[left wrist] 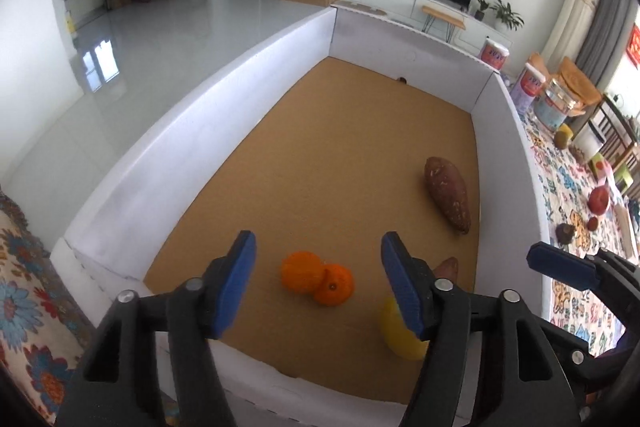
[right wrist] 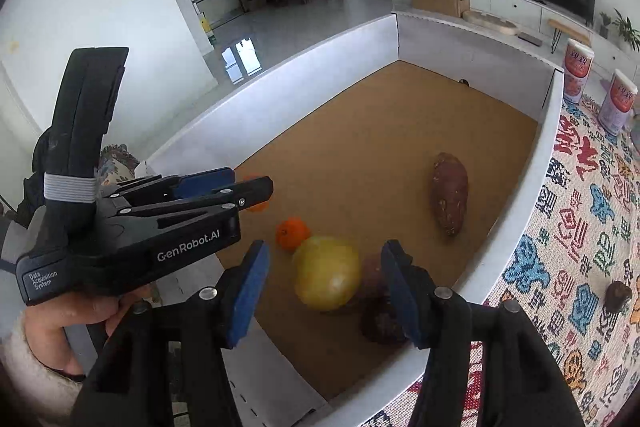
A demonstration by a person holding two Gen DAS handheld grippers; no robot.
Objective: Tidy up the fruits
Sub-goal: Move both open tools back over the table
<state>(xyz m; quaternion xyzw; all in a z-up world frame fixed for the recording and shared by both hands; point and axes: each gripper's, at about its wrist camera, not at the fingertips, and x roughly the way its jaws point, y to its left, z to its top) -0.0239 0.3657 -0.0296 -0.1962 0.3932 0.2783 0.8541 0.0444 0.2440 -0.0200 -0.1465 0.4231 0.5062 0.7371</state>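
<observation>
A white-walled box (left wrist: 224,99) with a cork floor holds two oranges (left wrist: 318,277), a yellow round fruit (right wrist: 326,277), a sweet potato (left wrist: 447,195) and a dark purple one (right wrist: 380,319). My left gripper (left wrist: 318,279) is open and empty, hovering above the oranges. My right gripper (right wrist: 324,287) is open and empty above the yellow fruit, which also shows in the left wrist view (left wrist: 400,337). The sweet potato also shows in the right wrist view (right wrist: 450,193). The left gripper body (right wrist: 160,219) is at the left of the right wrist view.
The box stands on a patterned cloth (right wrist: 580,235). On the cloth to the right are two cans (right wrist: 576,71), a red fruit (left wrist: 599,199), small dark fruits (right wrist: 618,295) and a jar (left wrist: 556,103). A living room lies beyond.
</observation>
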